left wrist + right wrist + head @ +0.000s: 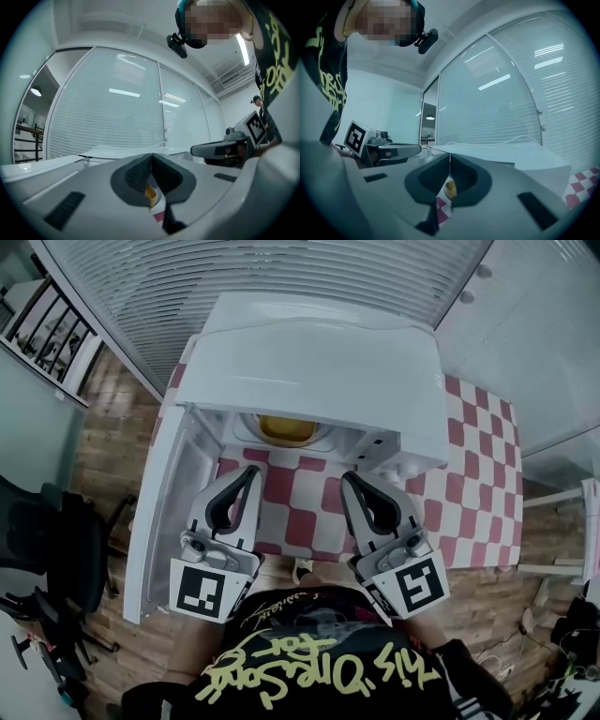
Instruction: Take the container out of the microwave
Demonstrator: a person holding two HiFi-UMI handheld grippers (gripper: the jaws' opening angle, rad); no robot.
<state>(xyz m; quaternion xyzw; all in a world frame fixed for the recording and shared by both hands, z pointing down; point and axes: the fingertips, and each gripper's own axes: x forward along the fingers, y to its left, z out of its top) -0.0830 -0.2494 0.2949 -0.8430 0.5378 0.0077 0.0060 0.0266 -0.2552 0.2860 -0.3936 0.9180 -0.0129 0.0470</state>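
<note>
Empty, jaws pressed together, left gripper [249,472] and right gripper [350,480] face the open microwave [319,362]. Yellow container [285,428] lies ahead between them: likely light, rigid and slick, best taken by opposite rim edges.

The microwave [309,371] is seen in white, and the container [286,429] inside it appears yellow, though only part is shown. The table [478,493] is covered in a red-and-white check. The left gripper [251,472] and right gripper [350,480] are finished in pale grey, with dark fingers [230,502] and black-and-white square markers [208,592]. The floor [103,456] is laid in brown wood.
</note>
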